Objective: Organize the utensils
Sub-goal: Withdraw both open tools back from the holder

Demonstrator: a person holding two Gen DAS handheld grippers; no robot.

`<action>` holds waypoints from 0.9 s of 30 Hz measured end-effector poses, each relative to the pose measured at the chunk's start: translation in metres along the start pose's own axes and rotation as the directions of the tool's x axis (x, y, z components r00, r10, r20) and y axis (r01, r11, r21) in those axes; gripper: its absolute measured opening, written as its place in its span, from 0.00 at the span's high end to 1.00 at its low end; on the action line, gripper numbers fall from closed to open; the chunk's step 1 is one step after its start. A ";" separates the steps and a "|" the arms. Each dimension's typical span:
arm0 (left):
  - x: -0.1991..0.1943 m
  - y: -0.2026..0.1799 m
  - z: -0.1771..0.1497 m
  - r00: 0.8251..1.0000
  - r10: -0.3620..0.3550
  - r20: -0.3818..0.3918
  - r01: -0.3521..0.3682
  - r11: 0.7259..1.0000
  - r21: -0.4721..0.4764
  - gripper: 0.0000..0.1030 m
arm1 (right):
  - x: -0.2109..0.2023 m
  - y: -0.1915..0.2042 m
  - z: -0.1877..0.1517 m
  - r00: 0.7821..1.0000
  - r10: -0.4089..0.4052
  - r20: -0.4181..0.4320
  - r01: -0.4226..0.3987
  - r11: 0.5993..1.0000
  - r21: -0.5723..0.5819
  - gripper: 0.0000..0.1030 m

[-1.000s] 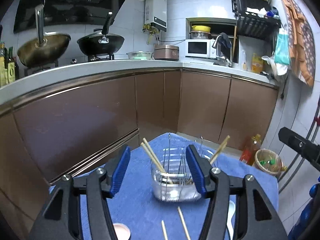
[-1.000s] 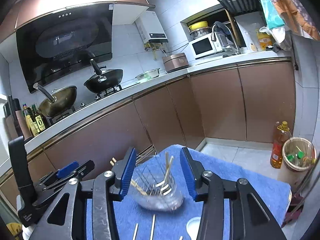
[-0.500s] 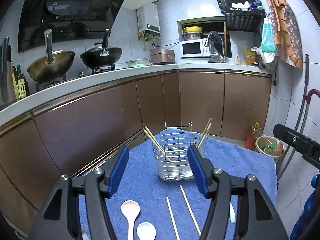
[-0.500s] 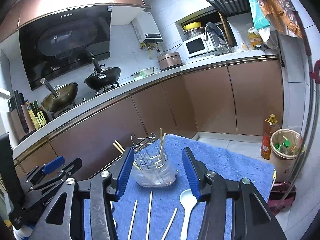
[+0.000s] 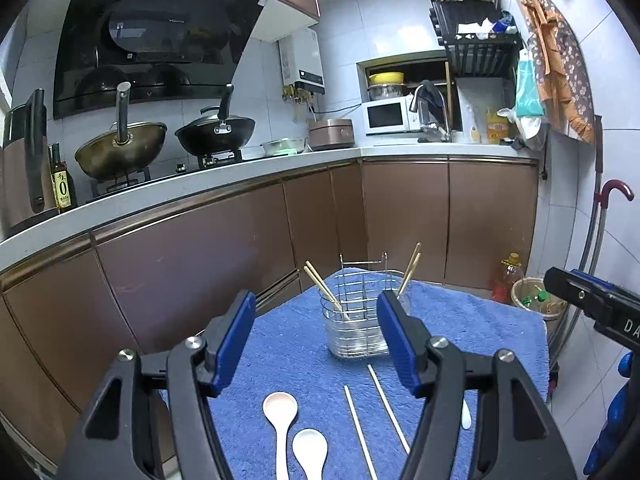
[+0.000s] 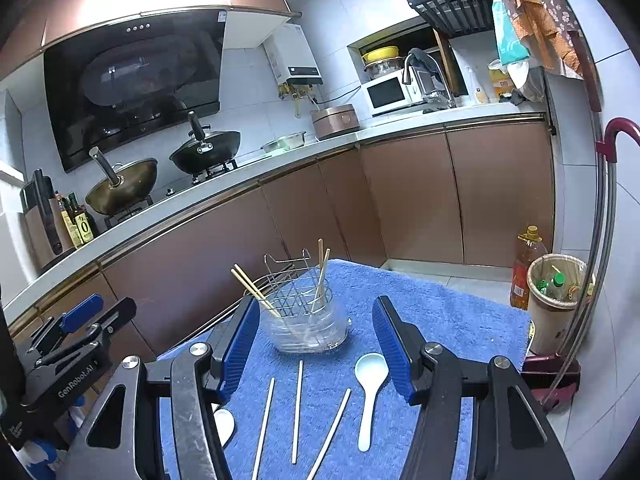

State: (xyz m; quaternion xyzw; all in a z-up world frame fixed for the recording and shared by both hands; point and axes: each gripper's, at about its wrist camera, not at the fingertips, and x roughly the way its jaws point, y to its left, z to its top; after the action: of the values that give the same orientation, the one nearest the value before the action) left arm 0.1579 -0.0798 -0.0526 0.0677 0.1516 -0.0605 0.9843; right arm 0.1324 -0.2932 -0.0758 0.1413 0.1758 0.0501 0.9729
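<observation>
Right gripper [image 6: 316, 344] nearer loose pale wooden chopsticks [image 6: 297, 408]; long axes run along fingers; fingers opening, empty. Left gripper [image 5: 316, 340] released, empty.

White tiled walls [image 5: 400, 28] enclose a small kitchen. Brown cabinet doors [image 5: 404, 216] run under an L-shaped pale counter [image 5: 240, 172] across the middle of the frame. At upper left a black range hood [image 5: 152, 36] hangs above two woks [image 5: 216, 132] on a stove. A white microwave [image 5: 386, 116] sits at centre right beside a faucet [image 5: 428, 100], below a black wall rack [image 5: 472, 40]. At lower right, a bin [image 6: 556, 300] stands on the pale floor [image 6: 452, 280].
</observation>
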 end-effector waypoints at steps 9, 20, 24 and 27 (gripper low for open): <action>-0.027 0.004 -0.005 1.000 0.005 -0.007 -0.005 1.000 0.023 0.41 | -0.026 0.003 -0.003 1.000 0.007 0.023 -0.008 1.000 0.008 0.45; -0.049 0.011 -0.014 0.999 0.025 -0.036 -0.024 0.999 0.045 0.40 | -0.045 0.012 -0.004 0.998 0.039 0.047 -0.039 0.999 0.000 0.44; -0.055 0.019 -0.015 0.999 0.010 -0.054 -0.009 1.000 0.019 0.39 | -0.050 0.017 -0.003 0.997 0.051 0.056 -0.050 0.999 -0.009 0.44; -0.056 0.028 -0.015 0.997 -0.003 -0.075 0.002 1.000 -0.019 0.39 | -0.053 0.016 -0.002 0.997 0.054 0.062 -0.054 0.998 -0.013 0.44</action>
State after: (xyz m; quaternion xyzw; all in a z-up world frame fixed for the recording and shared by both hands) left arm 0.1042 -0.0442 -0.0459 0.0604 0.1888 -0.0576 0.9785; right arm 0.0813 -0.2847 -0.0557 0.1420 0.1411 0.0730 0.9770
